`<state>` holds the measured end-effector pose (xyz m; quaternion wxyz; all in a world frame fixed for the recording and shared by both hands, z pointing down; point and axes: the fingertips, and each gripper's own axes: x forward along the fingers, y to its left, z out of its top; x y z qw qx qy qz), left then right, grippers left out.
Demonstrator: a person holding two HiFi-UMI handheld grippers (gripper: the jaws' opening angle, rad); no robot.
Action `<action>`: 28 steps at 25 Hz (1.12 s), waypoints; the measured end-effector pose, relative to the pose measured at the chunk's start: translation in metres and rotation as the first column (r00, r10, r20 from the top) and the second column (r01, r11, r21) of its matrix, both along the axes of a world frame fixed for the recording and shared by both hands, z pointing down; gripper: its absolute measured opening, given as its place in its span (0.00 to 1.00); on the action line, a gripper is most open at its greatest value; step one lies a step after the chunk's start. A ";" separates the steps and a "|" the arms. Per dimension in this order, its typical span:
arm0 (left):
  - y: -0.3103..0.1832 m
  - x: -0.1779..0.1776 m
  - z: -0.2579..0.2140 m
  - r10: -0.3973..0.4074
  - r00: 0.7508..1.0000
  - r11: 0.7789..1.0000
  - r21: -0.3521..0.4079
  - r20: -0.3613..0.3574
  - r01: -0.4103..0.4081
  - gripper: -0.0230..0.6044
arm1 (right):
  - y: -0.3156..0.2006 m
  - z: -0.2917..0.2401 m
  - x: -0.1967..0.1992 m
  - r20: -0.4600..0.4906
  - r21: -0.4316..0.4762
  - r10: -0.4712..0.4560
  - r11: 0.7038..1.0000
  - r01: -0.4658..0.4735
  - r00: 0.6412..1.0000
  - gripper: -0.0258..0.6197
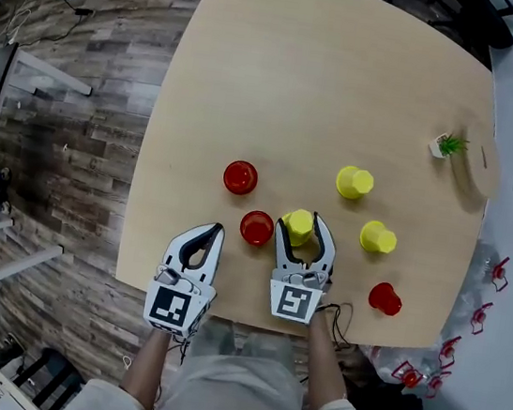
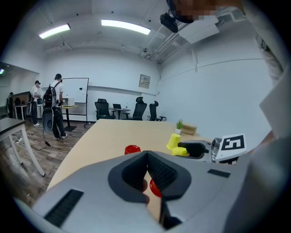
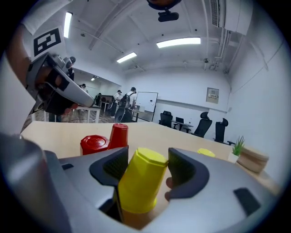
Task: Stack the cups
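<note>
Fingers (image 3: 109, 166) of right gripper (image 1: 307, 221) tight on yellow cup (image 1: 298, 224) near table (image 1: 235, 293) edge; left fingers (image 2: 159, 175) together, empty; wide tabletop ahead.

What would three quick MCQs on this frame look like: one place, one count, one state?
1. Where does the small plant stand?
A) between two red cups
B) near the table's right edge
C) in the left claw

2. How many yellow cups are in view?
A) two
B) three
C) four

3. What is the right claw doing?
A) open over bare table
B) shut on a red cup
C) shut on a yellow cup

Key:
1 B: the head view shows it by the right rim.
2 B: one sits in the claw, and two more stand further right.
3 C: its pads sit against the tilted yellow cup.
</note>
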<state>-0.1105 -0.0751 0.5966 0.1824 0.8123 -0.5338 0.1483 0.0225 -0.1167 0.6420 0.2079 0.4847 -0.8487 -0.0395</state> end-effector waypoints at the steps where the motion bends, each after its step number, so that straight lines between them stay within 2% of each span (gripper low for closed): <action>1: 0.000 0.000 0.002 -0.004 1.000 1.000 -0.008 0.000 0.004 0.05 | 0.003 0.003 -0.001 -0.003 -0.007 -0.003 1.000 0.003 1.000 0.46; 3: 0.001 0.001 0.003 -0.003 1.000 1.000 -0.001 -0.007 0.003 0.05 | 0.010 0.007 -0.002 -0.007 -0.023 -0.008 1.000 0.007 1.000 0.43; 6: -0.003 0.003 -0.005 0.001 1.000 0.999 0.036 -0.019 0.000 0.05 | 0.017 0.009 -0.003 0.005 -0.038 -0.010 0.999 0.010 1.000 0.43; 9: -0.002 0.003 -0.003 0.006 1.000 1.000 0.021 -0.007 -0.006 0.05 | 0.020 0.008 -0.001 0.026 -0.050 -0.004 0.999 0.005 1.000 0.41; 10: -0.002 0.004 -0.003 0.006 1.000 1.000 0.018 -0.007 -0.006 0.05 | 0.022 0.008 0.000 0.033 -0.056 -0.003 0.998 0.005 0.999 0.37; 25: -0.003 0.012 -0.022 0.008 1.000 0.998 0.062 -0.018 -0.007 0.05 | 0.050 0.011 0.006 0.039 -0.114 0.011 0.993 -0.007 0.999 0.38; 28: -0.002 0.011 -0.019 0.007 1.000 0.999 0.047 -0.011 -0.007 0.05 | 0.048 0.011 0.006 0.042 -0.122 0.014 0.992 -0.009 0.999 0.38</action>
